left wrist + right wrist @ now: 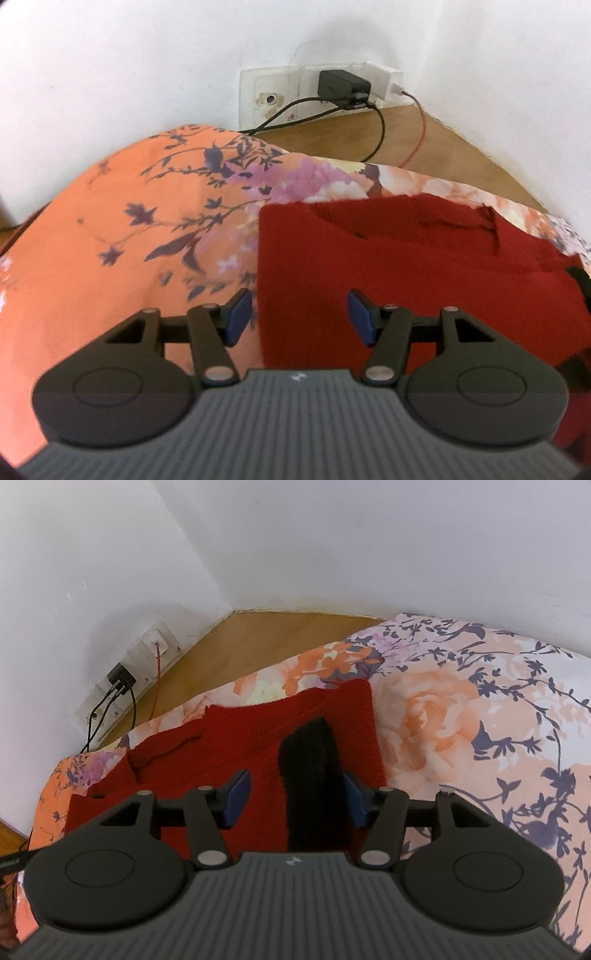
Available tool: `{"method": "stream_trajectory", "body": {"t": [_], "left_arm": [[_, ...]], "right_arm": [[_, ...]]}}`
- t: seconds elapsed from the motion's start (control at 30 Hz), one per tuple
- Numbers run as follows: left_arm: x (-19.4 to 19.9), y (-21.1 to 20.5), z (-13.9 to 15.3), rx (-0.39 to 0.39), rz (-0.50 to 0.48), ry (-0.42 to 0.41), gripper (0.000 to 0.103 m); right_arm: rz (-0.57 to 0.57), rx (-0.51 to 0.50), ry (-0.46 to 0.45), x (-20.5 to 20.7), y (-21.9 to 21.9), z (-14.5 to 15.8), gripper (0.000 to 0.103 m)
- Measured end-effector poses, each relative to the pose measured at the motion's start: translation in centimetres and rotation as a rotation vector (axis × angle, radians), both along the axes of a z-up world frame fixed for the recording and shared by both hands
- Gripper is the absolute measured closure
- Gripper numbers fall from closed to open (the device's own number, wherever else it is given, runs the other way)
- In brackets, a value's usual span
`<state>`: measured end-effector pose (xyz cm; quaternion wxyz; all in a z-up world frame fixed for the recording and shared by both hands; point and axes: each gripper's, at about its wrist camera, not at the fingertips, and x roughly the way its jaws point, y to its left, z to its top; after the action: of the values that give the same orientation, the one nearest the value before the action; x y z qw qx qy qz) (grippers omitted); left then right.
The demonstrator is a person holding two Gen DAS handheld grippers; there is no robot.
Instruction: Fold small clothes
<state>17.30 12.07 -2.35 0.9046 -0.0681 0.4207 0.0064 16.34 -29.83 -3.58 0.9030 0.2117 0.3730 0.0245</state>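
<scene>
Hovering tongs over red knit

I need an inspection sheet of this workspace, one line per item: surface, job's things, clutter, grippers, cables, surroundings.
Surface: floral bedsheet, orange and pale, covering the bed.
Job's things: red knitted garment lying on the sheet; a black fuzzy item on top of it.
Clutter: nothing seen.
Grippers: left hand-held gripper open over the left edge of the red garment; right hand-held gripper open, the black item between its fingers, not clamped.
Cables: black charger plugged into the wall socket strip; black cables and a red cable run over the floor.
Surroundings: white walls, wooden floor.
</scene>
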Motion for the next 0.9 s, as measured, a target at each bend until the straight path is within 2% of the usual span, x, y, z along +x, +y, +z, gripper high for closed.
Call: {"method": "stream_trajectory", "body": {"t": [0.13,0.3,0.37,0.43,0.5,0.53,0.57,0.63,0.73,0.8,0.87,0.9], "left_arm": [[2.5,0.4,-1.7,-0.055,0.021,0.011,0.044],[3.3,0.4,-2.2,-0.091,0.029,-0.032,0.046],[2.9,0.0,-2.3,-0.065,0.014,-0.064,0.070],[2.5,-0.3,-2.2,-0.038,0.004,-0.099,0.082],[2.0,0.2,-2.1,-0.067,0.017,-0.128,0.086],[2.0,0.7,-2.0,-0.088,0.031,-0.137,0.087],[1.8,1.2,-2.1,-0.111,0.050,-0.151,0.088],[1.6,2.0,-2.3,-0.137,0.083,-0.170,0.088],[1.7,2.7,-3.1,-0.156,0.116,-0.177,0.088],[1.8,2.7,-3.6,-0.152,0.128,-0.185,0.088],[1.8,2.6,-3.8,-0.132,0.125,-0.194,0.087],[1.8,2.5,-3.8,-0.119,0.120,-0.197,0.087]], "right_arm": [[0.020,-0.025,0.004,0.9,0.3,-0.2,0.038],[0.039,-0.056,0.013,1.8,0.8,-0.6,0.037],[0.044,-0.063,0.015,2.0,0.9,-0.8,0.037],[0.049,-0.072,0.011,1.9,1.1,-1.1,0.037],[0.054,-0.081,0.004,1.8,1.3,-1.3,0.038],[0.061,-0.089,0.000,1.6,1.5,-1.4,0.046],[0.067,-0.100,-0.010,1.5,1.6,-1.4,0.072],[0.071,-0.113,-0.032,1.1,2.0,-1.0,0.092],[0.068,-0.066,-0.157,-0.5,2.1,1.0,0.095],[0.055,-0.083,-0.227,-1.5,2.7,2.2,0.095],[0.038,-0.129,-0.241,-1.4,3.2,2.2,0.095],[0.032,-0.151,-0.217,-0.9,3.3,1.7,0.095]]}}
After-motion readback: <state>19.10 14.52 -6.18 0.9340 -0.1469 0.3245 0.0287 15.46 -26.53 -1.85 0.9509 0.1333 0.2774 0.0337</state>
